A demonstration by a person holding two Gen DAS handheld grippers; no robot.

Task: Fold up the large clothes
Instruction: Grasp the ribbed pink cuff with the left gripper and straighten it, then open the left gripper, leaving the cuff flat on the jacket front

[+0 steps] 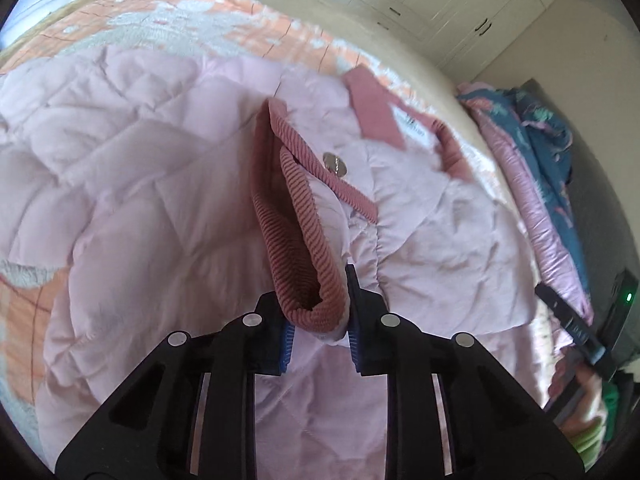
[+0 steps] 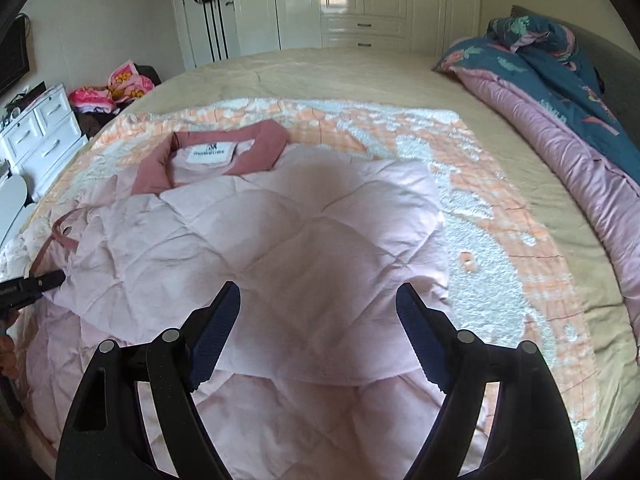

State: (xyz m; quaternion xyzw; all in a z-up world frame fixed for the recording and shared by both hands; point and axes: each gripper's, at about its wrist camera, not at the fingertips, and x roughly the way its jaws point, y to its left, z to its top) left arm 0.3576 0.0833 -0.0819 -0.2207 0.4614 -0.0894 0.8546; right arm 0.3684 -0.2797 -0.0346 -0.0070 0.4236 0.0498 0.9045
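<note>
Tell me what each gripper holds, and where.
Left gripper pinches the pale pink quilted jacket by its ribbed dusty-rose sleeve cuff. Right gripper holds nothing.

Home bedroom: bed [image 2: 340,76], wardrobes [image 2: 360,0].

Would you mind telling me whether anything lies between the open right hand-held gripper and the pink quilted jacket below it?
Nothing visible does: the right hand-held gripper stands open directly over the bare quilted jacket, with no other item between.
</note>
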